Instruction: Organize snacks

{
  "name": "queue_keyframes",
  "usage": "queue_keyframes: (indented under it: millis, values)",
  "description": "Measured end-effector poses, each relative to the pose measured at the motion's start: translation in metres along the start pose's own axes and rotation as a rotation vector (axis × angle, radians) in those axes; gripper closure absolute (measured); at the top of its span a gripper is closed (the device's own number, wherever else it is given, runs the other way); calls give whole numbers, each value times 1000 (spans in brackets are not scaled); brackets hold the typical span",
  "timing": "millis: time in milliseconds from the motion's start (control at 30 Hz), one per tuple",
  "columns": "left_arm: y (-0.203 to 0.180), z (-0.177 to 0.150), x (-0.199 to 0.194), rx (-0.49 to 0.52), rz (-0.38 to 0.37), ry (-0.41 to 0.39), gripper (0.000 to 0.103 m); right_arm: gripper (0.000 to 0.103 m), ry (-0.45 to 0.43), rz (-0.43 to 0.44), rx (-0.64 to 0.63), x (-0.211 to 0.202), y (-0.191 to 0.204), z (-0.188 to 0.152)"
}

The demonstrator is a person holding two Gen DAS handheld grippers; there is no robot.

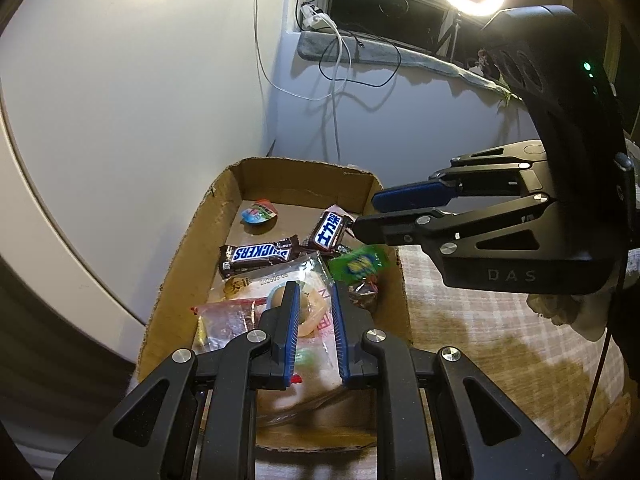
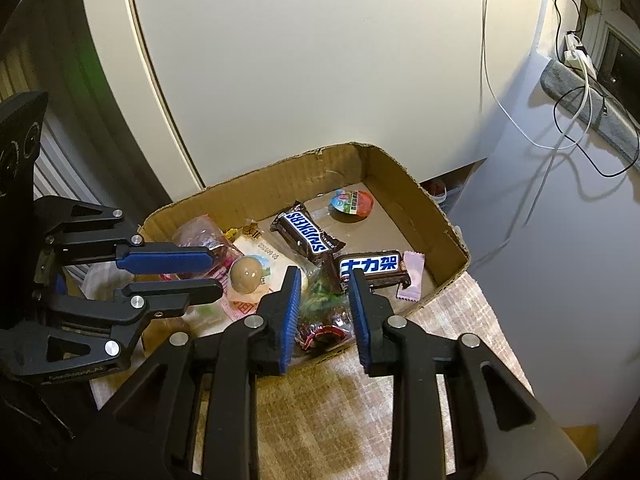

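Your snacks lie in a shallow cardboard tray (image 2: 420, 200) with ragged, torn-looking rims, set on a woven checked cloth (image 2: 360, 408) against a smooth pale panel. Inside it: a glossy brown Snickers bar (image 2: 307, 232), a second brown bar (image 2: 370, 266) with white characters on blue, a small pink wrapped sweet (image 2: 412, 276), a round foil-lidded jelly cup (image 2: 352, 202) alone near the far corner, a crinkled green packet (image 1: 360, 262), and a clear pouch with a smooth tan egg (image 2: 246, 274) in it.

The far half of the tray floor is mostly bare cardboard; the near half is crowded, wrappers overlapping right up to the near wall.

Your left gripper (image 1: 316, 300) tilts down over the clear pouch, its ribbed blue pads drawn close together with only a narrow gap between them. They seem to be above the pouch rather than pinching it, though from this angle you can't be sure.

Your right gripper (image 2: 325, 280) slopes down over the near wall, above the green and dark red wrappers, jaws a little apart and holding nothing. From the left view its tips sit just beside the end of the second bar.
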State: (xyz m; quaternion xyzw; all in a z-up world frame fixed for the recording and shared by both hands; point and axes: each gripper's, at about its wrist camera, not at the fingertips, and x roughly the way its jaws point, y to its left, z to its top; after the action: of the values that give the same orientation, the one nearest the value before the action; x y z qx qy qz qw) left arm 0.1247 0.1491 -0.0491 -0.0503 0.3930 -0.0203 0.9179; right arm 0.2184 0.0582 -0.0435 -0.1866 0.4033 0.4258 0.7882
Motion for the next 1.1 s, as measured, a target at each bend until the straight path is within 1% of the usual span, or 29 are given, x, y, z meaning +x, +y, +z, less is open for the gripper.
queue_keyframes:
  millis: [67,100,133,200,267,300,333,400,500,533,600,700,800,933,1000,1067,1100]
  values:
    - [0,0,-1,-2,3,-3,88,54,-10,-2,14,-2,-1,1]
    - [0,0,-2,0,6,-4,87,51,-16,-5,19,-3,-2,1]
    - [0,0,-2,1,9,-5,83,50,-20,-7,21,-4,-2,1]
    - [0,-1,-4,2,10,-6,80,47,-27,-13,22,-8,-1,1]
    - [-1,-1,-5,5,14,-10,78,38,-34,-22,21,-11,1,1]
    - [-1,-1,-6,7,16,-12,76,36,-38,-27,21,-12,1,1]
    - [-1,-1,-8,8,16,-14,71,33,-40,-28,21,-13,2,0]
    - [-1,-2,-10,6,21,-19,63,32,-43,-31,25,-15,2,-1]
    - [-1,-3,-13,8,26,-22,60,29,-47,-40,33,-18,3,-4]
    - [-1,-3,-13,7,29,-22,56,27,-49,-45,34,-19,4,-6]
    - [0,-5,-16,-2,33,-28,50,26,-51,-53,38,-21,5,-10]
    - [1,-8,-19,-16,37,-31,47,26,-54,-66,48,-24,8,-16]
    - [0,-10,-23,-19,52,-36,39,26,-63,-68,67,-28,8,-23]
    - [-1,-12,-27,-28,63,-42,36,26,-75,-86,89,-35,10,-32]
    - [-3,-15,-29,-27,77,-48,33,25,-87,-112,97,-40,13,-37]
    - [-5,-17,-32,-26,89,-53,32,11,-101,-140,101,-46,17,-42]
    - [-6,-19,-34,-30,93,-55,32,9,-115,-157,102,-50,19,-45]
